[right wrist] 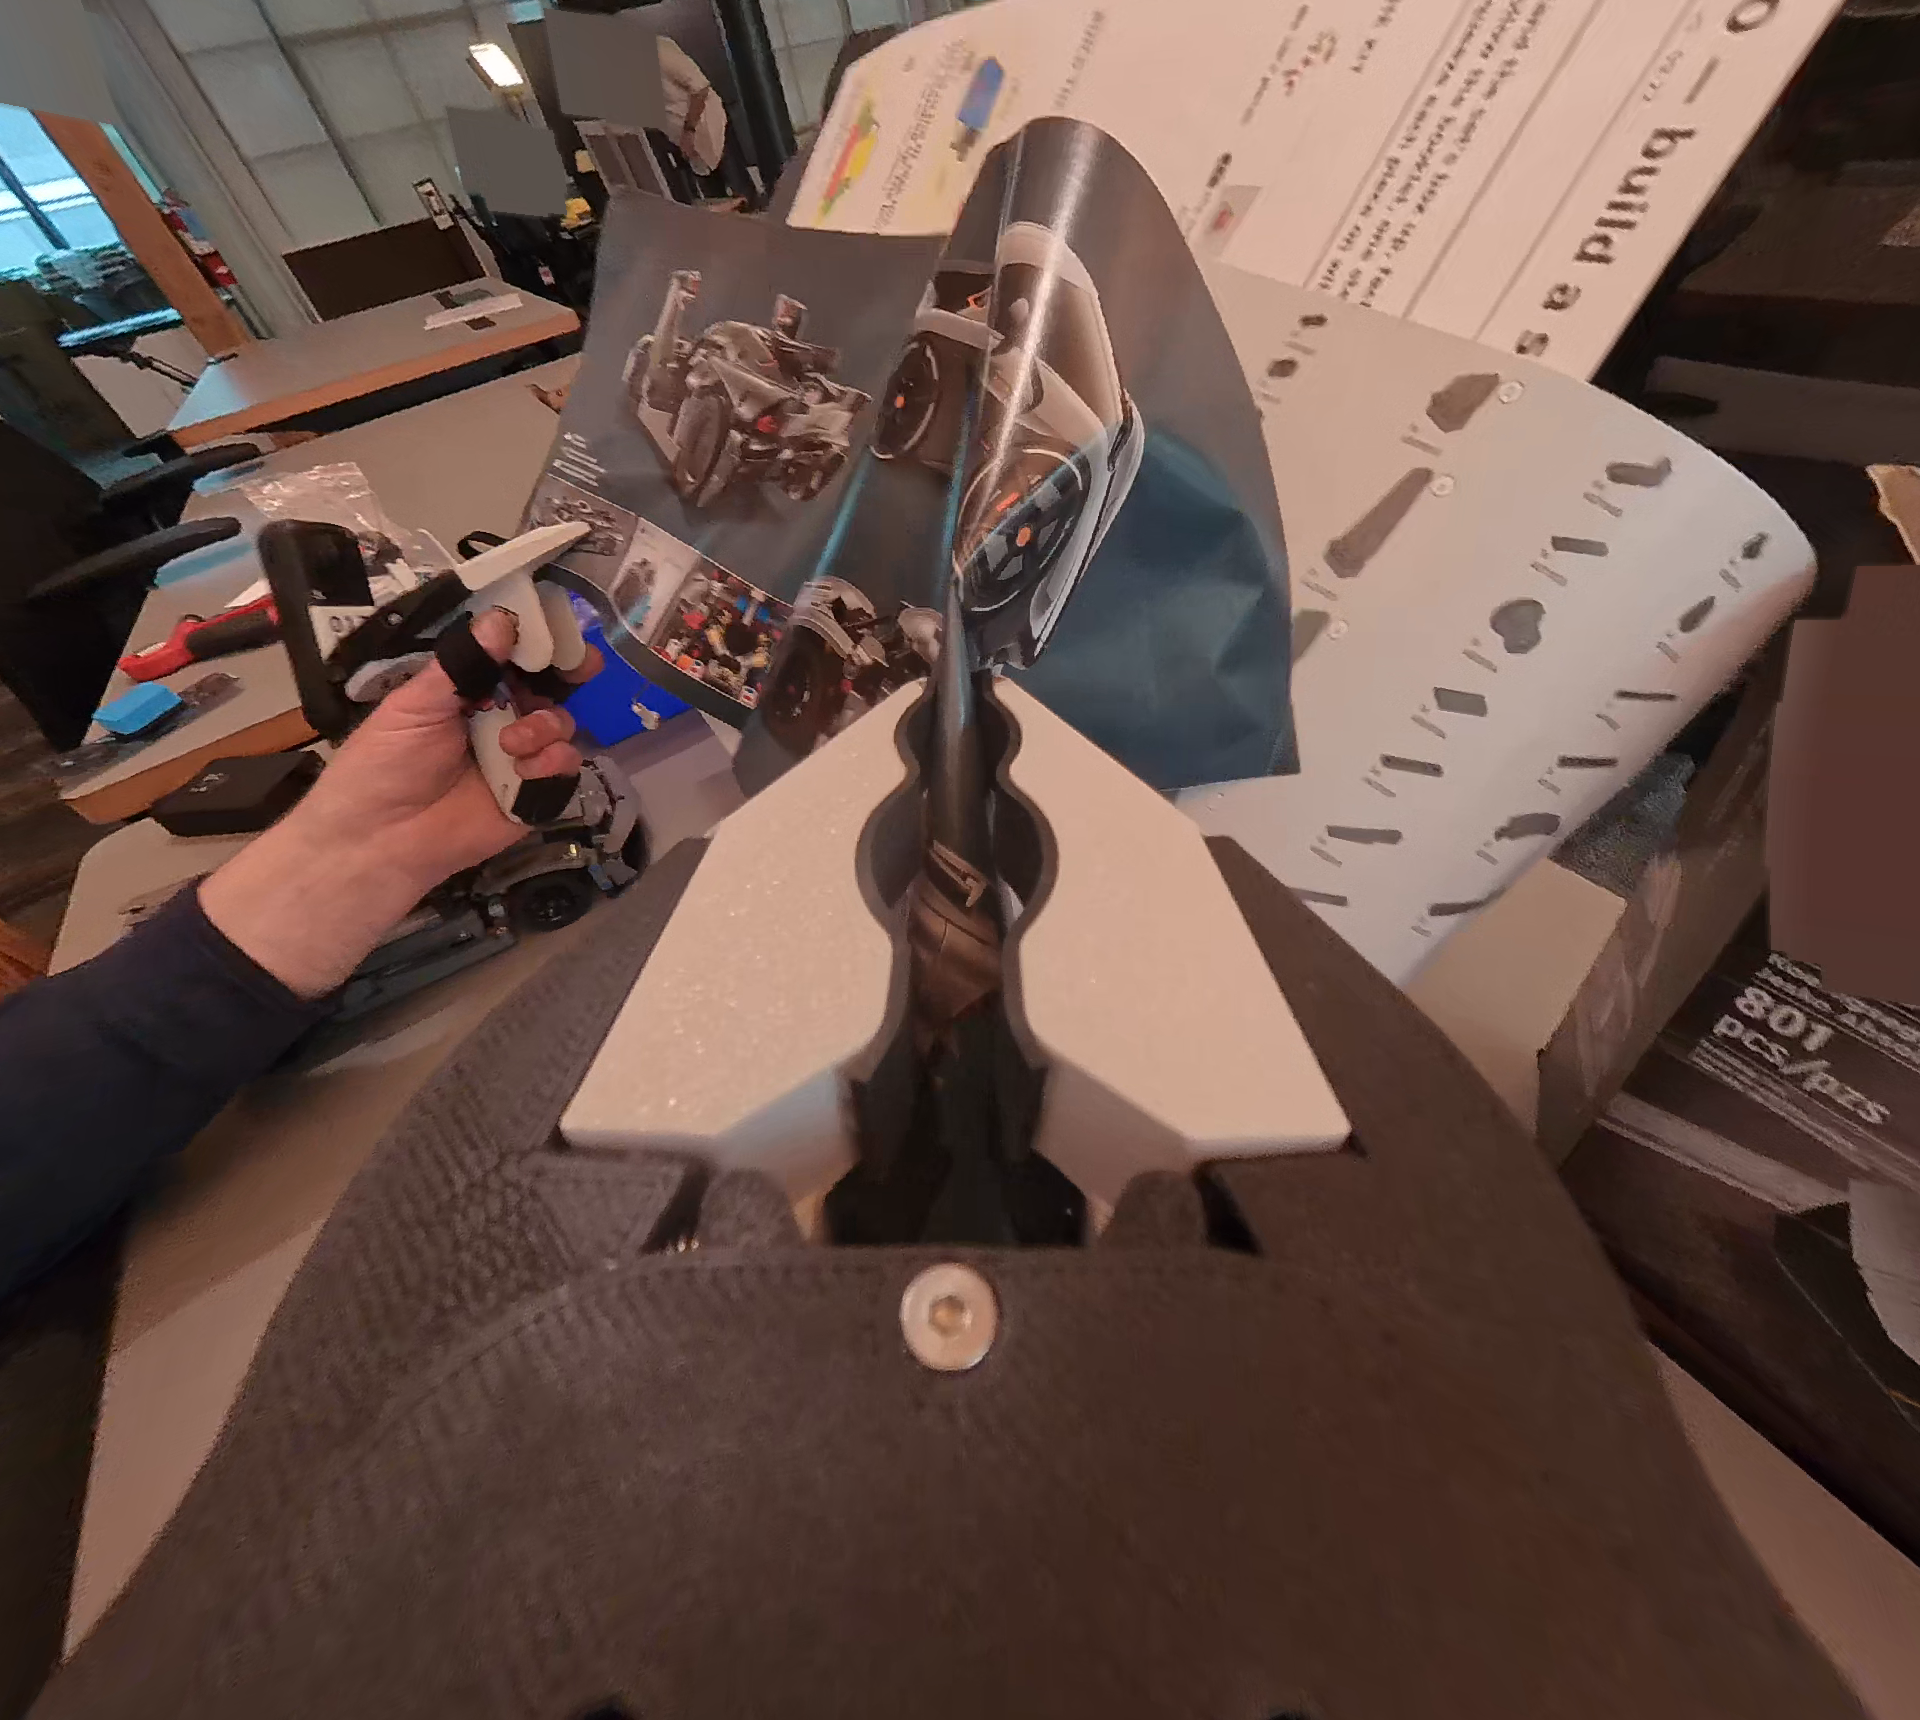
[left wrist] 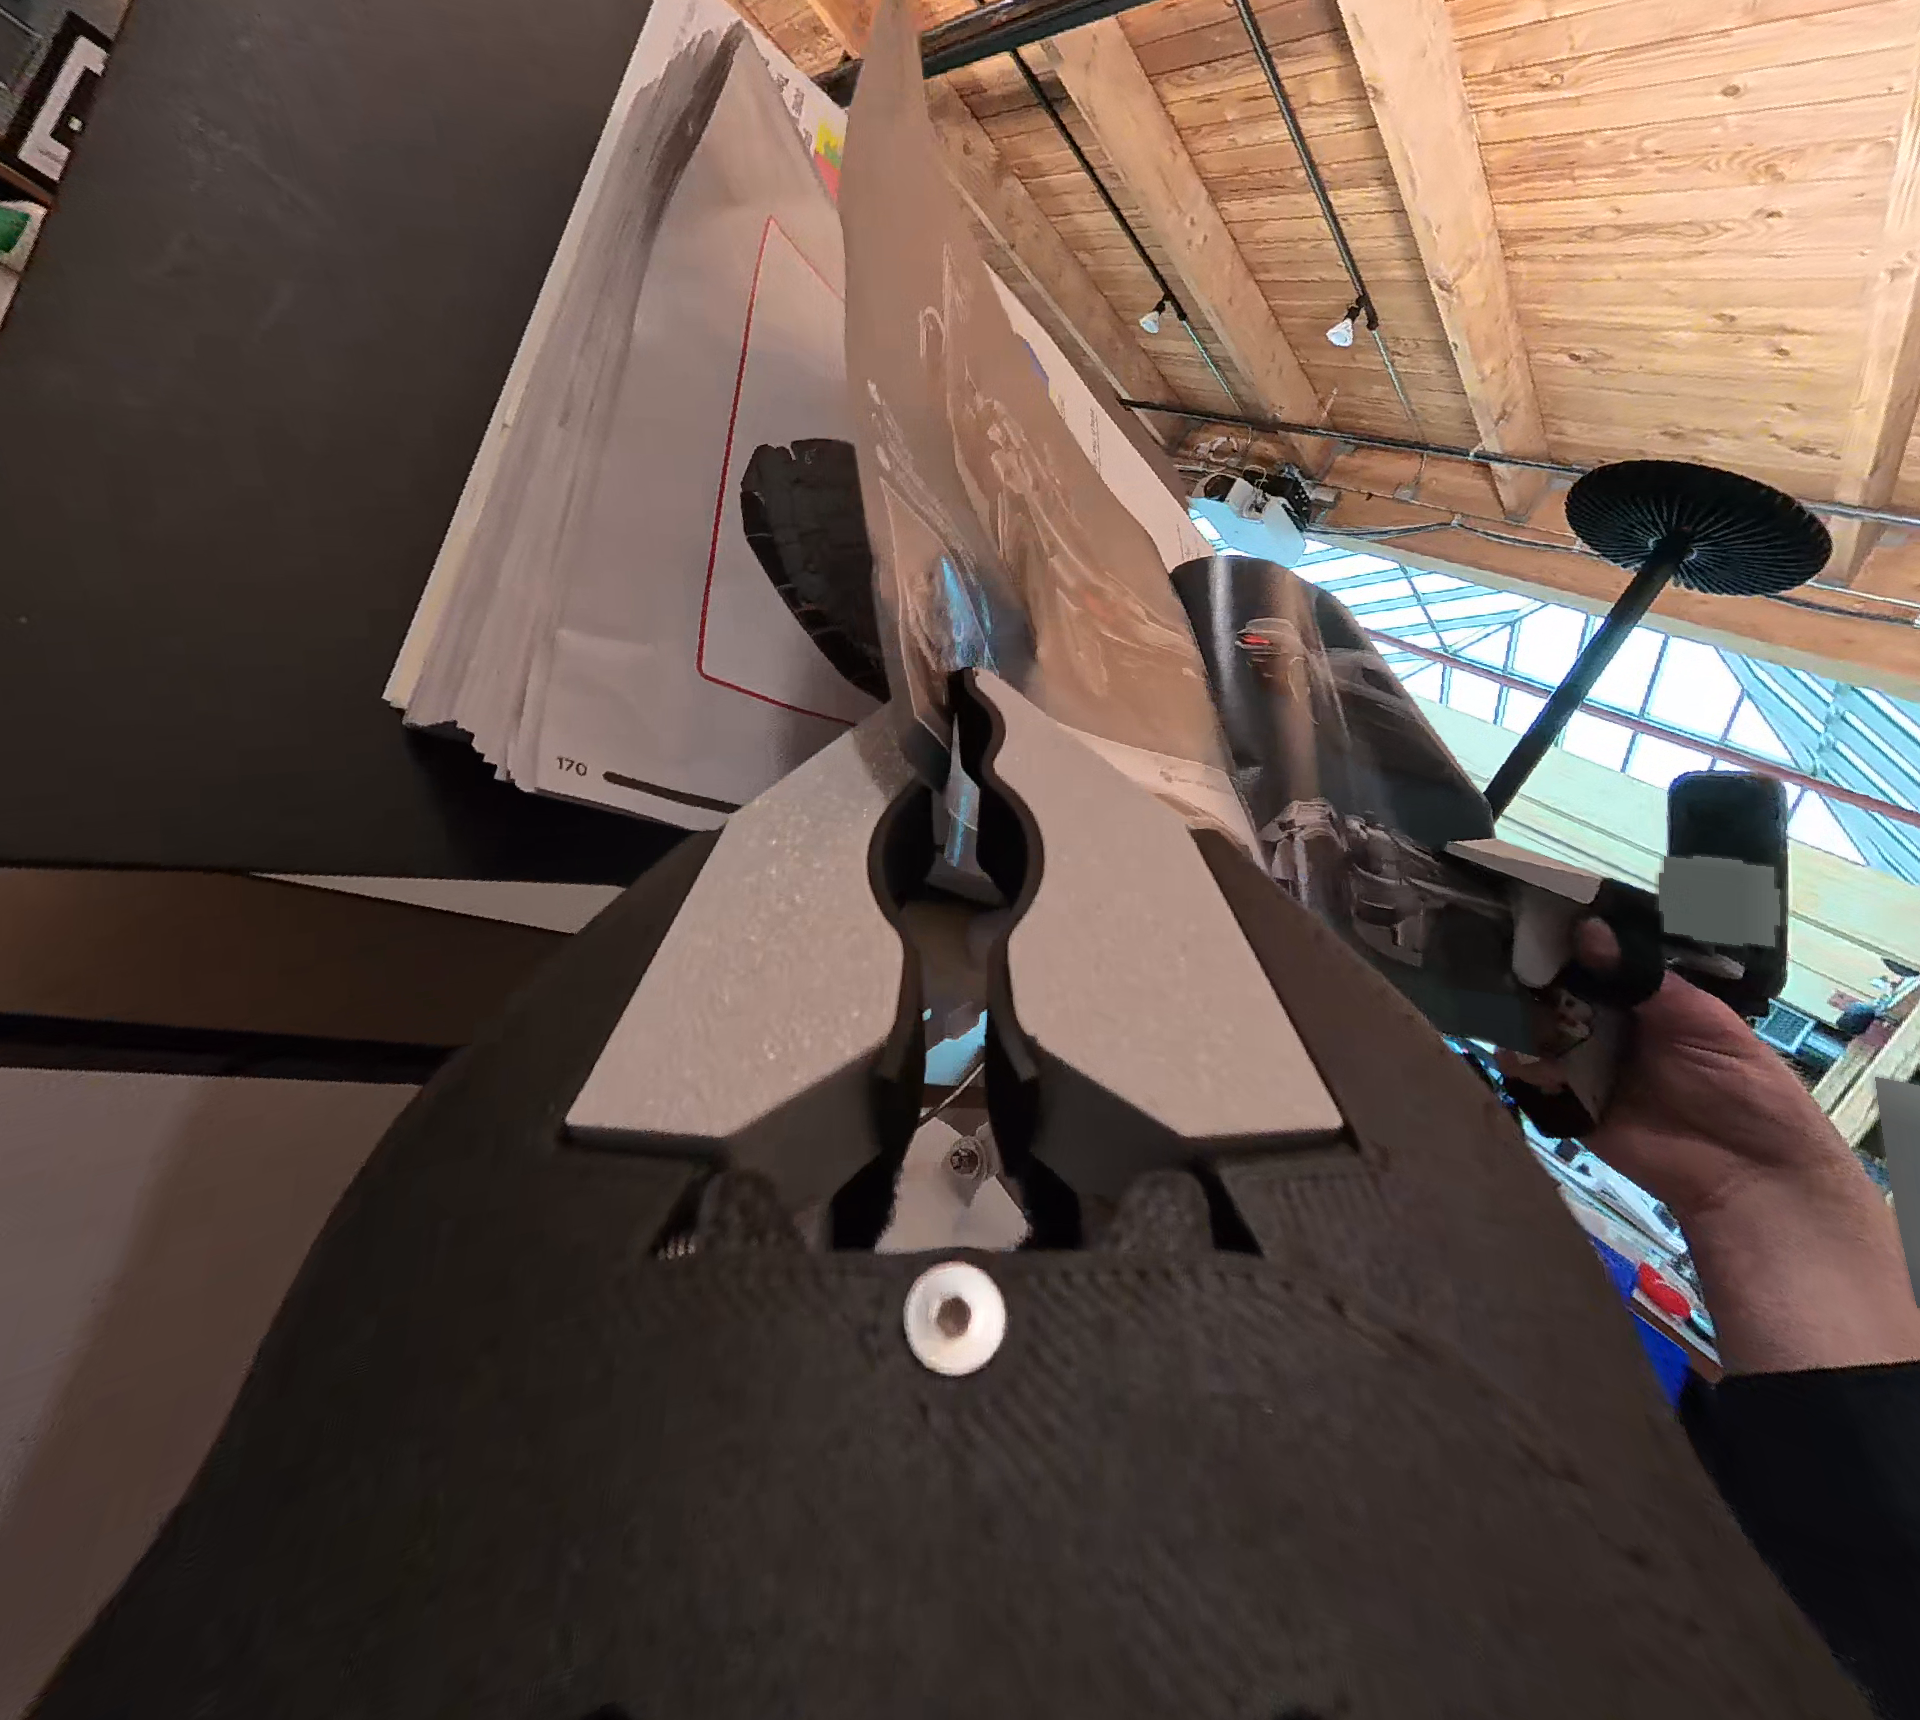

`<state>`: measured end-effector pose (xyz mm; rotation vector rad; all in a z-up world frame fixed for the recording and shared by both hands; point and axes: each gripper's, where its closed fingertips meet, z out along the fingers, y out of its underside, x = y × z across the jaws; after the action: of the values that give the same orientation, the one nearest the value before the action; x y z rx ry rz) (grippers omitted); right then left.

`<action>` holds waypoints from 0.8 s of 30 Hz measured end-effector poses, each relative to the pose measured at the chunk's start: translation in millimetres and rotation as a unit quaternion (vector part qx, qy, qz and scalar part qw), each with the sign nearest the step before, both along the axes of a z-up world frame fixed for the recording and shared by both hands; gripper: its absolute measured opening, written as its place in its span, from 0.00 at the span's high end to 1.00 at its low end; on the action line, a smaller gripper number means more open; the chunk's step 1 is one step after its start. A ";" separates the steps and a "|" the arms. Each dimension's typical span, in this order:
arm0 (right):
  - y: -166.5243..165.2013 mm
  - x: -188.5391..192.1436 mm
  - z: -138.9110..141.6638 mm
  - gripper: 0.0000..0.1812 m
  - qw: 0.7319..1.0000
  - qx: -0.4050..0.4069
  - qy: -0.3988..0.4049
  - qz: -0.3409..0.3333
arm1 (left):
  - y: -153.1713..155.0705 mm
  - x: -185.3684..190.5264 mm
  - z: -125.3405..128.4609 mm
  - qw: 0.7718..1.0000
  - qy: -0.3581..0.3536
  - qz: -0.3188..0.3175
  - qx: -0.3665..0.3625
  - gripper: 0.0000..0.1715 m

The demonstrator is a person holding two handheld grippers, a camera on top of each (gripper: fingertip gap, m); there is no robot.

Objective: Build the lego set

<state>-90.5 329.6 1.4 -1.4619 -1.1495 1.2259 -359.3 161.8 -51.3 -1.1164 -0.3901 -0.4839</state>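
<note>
The left gripper [left wrist: 961, 704], its pale matte fingers [left wrist: 769, 932] grainy and scallop-edged, is closed on a glossy, thin sheet of the instruction booklet [left wrist: 997, 465], which stands on edge and fans upward toward twelve o'clock. At ten o'clock the booklet's thick stack of white pages [left wrist: 582, 465] lies against a flat black foam board [left wrist: 281, 320]. At three o'clock a hand [left wrist: 1704, 1120] holds the other gripper, with knotty wooden ceiling planks [left wrist: 1558, 112] behind.

The right gripper [right wrist: 961, 704], set in a coarse, woven-textured black body, is clamped on the booklet's curled, shiny cover [right wrist: 1070, 465], printed with a silver car. At nine o'clock the person's other hand [right wrist: 416, 787] grips the left gripper [right wrist: 540, 558], whose white tips meet the cover's far edge. Beneath that hand, at eight o'clock, a partly built grey lego car [right wrist: 540, 881] with black wheels sits on the smooth tabletop [right wrist: 436, 465]. From one to three o'clock a bent white parts page [right wrist: 1507, 631] arcs outward, with a stiff white printed sheet [right wrist: 1351, 60] leaning above it.
</note>
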 end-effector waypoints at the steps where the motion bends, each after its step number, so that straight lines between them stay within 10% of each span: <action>1: -5.0 -1.8 4.3 0.99 1.000 0.001 0.006 0.008 | -0.2 -0.1 0.3 1.000 -0.001 -0.001 0.002 1.00; 9: -132.2 -78.0 36.8 0.94 0.976 0.023 0.047 0.214 | 3.7 2.2 -3.0 1.000 -0.010 -0.011 0.003 1.00; 15: -228.4 -140.0 -10.7 0.76 0.939 0.066 -0.048 0.333 | 3.5 2.2 -2.4 1.000 -0.013 -0.019 0.008 1.00; 24: -168.4 -134.5 -43.0 0.81 0.951 0.162 -0.141 0.221 | 5.9 6.6 -1.2 0.999 -0.018 -0.039 0.014 1.00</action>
<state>-225.1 161.1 -41.6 -1.1861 -1.8557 1.0646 -352.7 167.7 -52.5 -1.0996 -0.3709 -0.5780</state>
